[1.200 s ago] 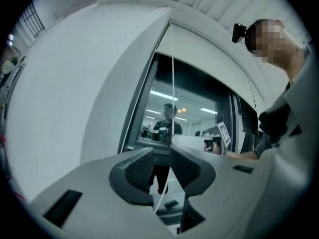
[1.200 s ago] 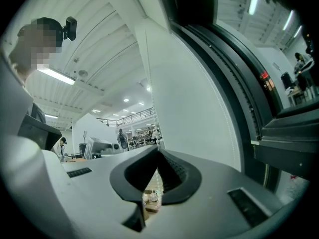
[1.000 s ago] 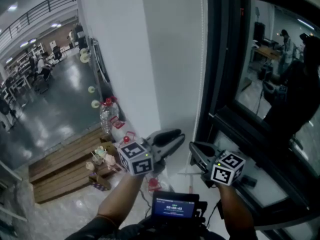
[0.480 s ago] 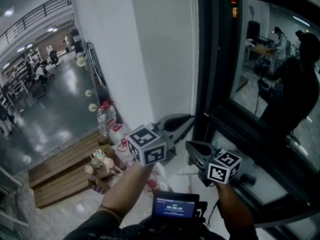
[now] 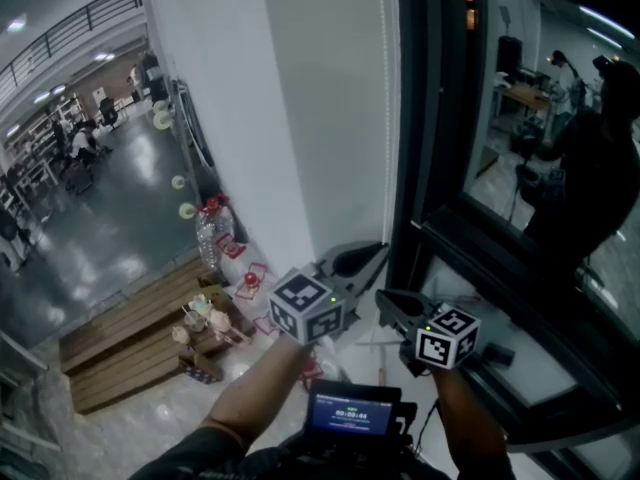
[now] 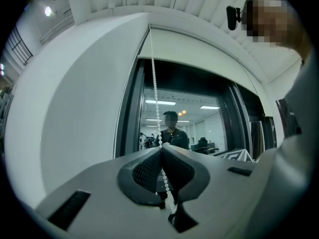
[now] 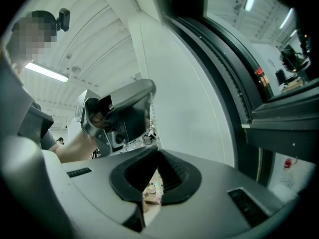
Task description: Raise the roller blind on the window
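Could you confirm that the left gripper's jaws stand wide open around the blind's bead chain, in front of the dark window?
Not quite. The left gripper's jaws are not wide open: they have just been closing and pinch the bead chain between their pads, as the left gripper view shows. The chain does hang in front of the dark window.

Head view: high up, facing steeply down the white wall (image 5: 300, 118) and window frame (image 5: 425, 168), floor (image 5: 120, 248) far below left. Left gripper view: close behind own jaws, tilted up along bead chain (image 6: 155, 93). Right gripper view: equally close, angled up-left. All three share wall and frame.
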{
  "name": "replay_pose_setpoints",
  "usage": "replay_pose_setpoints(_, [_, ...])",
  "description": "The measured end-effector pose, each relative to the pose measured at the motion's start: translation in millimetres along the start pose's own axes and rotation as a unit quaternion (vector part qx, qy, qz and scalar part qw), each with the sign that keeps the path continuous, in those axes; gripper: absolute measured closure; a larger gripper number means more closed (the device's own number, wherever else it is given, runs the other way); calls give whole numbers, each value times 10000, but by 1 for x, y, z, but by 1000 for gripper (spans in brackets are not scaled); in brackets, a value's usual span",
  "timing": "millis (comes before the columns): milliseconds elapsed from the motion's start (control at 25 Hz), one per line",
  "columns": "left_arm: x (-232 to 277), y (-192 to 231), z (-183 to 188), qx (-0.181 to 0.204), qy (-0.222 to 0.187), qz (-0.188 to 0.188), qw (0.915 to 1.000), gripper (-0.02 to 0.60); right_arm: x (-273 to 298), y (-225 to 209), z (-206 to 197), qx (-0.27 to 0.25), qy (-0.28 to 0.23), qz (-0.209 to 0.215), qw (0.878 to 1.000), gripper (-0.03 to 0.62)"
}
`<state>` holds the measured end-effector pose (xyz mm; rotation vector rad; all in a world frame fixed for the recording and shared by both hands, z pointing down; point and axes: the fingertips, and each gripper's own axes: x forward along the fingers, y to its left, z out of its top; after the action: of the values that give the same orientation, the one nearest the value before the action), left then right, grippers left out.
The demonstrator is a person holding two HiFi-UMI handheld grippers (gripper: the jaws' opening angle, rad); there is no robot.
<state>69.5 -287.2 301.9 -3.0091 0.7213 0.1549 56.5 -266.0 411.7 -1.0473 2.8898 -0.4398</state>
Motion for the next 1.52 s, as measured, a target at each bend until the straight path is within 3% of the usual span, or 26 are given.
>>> replay_pose_setpoints(280, [-1, -2, -43, -107, 358, -5, 9993, 578, -4, -10, -36, 182, 387, -161, 9990, 591])
replay_pose_setpoints(400, [-3, -2, -44, -50, 423, -34, 9991, 578, -13, -12, -31, -153, 590, -353, 9975, 564])
replay_pose_setpoints(600, [-4, 0, -43, -101, 337, -110, 9993, 578, -36, -9, 31, -807, 288, -476, 9952, 508])
replay_pose_setpoints(800, [-3, -11, -42, -127, 308, -310, 9990, 578, -39, 19, 125, -1203, -535, -138, 9912, 508])
replay_pose_setpoints(920, [-3, -16, -43, -197, 323, -445, 9983, 578, -29, 33, 160, -1359, -753, 21, 9878, 508])
replay_pose_setpoints(1120, [-3, -25, -44, -123, 384, -647, 9971, 578, -8, 35, 175, -1458, -728, 74, 9866, 508])
replay_pose_setpoints(1240, [-5, -25, -47, -164, 403, -643, 9970, 578, -3, 37, 172, -1298, -778, 213, 9883, 579])
replay_pose_setpoints(1520, [-6, -21, -50, -216, 318, -624, 9973, 578, 3, 35, 167, -1312, -839, 177, 9876, 580])
